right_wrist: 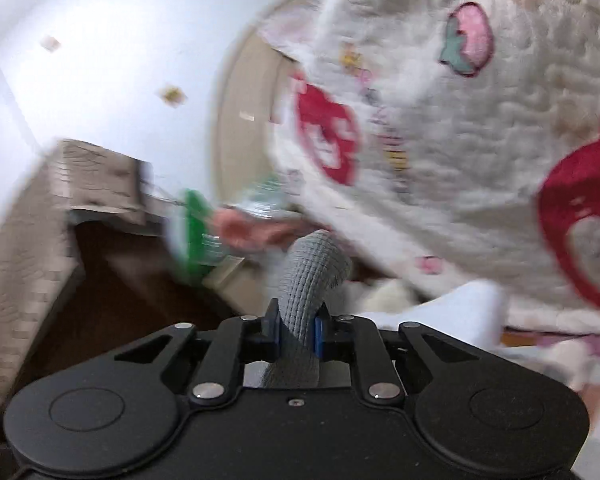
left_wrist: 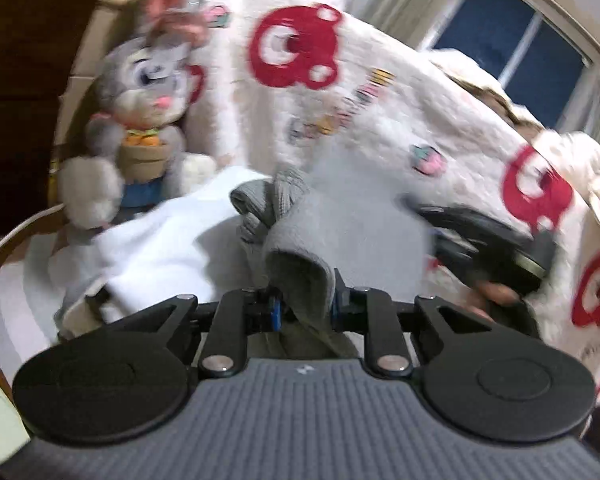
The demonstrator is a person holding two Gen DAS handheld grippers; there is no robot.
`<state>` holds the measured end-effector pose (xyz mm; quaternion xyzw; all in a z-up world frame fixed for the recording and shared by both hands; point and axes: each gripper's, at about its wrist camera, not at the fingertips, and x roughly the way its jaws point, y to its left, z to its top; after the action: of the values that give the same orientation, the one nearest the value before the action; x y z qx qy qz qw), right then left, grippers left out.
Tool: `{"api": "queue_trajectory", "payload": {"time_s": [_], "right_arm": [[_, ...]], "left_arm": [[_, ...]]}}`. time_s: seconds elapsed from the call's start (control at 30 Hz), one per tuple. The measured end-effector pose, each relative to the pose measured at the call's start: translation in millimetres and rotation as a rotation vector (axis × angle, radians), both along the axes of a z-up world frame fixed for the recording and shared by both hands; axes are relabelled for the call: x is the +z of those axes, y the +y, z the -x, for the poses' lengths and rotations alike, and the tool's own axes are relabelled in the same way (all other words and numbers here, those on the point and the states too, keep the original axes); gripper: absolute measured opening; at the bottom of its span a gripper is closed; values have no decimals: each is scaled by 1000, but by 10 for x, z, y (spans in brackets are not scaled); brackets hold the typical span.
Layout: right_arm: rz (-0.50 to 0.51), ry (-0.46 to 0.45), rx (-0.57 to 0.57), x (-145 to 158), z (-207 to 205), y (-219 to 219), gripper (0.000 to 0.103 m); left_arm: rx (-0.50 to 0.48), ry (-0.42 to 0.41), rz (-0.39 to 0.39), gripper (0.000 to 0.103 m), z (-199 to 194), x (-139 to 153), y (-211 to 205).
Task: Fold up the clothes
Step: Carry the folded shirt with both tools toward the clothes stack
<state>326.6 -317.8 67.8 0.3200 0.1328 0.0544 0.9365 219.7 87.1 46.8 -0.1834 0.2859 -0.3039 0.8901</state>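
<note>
We've got both grippers clamped on the grey waffle garment (left_wrist: 300,232): left gripper (left_wrist: 303,305) jaws pinching a fold, right gripper (right_wrist: 297,330) jaws pinching another.

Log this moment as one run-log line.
left gripper: shut on grey cloth | right gripper: shut on grey cloth | white cloth beside | stuffed rabbit behind | fold not yet done

Plush rabbit (left_wrist: 140,120) beside bear-print quilt (left_wrist: 380,128), window (left_wrist: 512,52) behind.
</note>
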Motion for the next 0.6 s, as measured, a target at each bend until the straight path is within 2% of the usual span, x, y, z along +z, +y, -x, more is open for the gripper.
{"api": "queue_trajectory", "payload": {"time_s": [0.03,0.07,0.1,0.17,0.2,0.23,0.27,0.33,0.43,0.5,0.53,0.6], "right_arm": [[83,77,-48,20,-72,27,25],[167,133,-92,36,-114,70,38],[254,146,-128,43,-88,149,53],[372,133,-183,57,32,278,55],[394,107,-194,65,126,313,55],[419,81,-204,73,213,346,55],[450,51,-205,83,285,379,55],[485,-28,-128,116,383,445,55],[499,-119,26,172,487,593,55],[506,-109,167,176,484,741,55],[520,-102,239,162,484,823,55],[604,-109,352,97,530,1009,54]], "left_arm": [[6,1,-35,20,27,59,-59],[30,-30,-96,23,79,109,-120],[57,-84,-169,23,158,161,-179],[132,-227,-261,25,392,256,-216],[166,-312,-270,30,530,302,-195],[180,-382,-257,41,637,344,-161],[169,-415,-248,44,668,382,-153],[126,-405,-250,43,584,435,-188],[90,-274,-236,36,233,421,-246],[103,-212,-268,18,39,299,-277],[116,-202,-300,6,-20,219,-299],[141,-199,-383,5,-88,46,-345]]}}
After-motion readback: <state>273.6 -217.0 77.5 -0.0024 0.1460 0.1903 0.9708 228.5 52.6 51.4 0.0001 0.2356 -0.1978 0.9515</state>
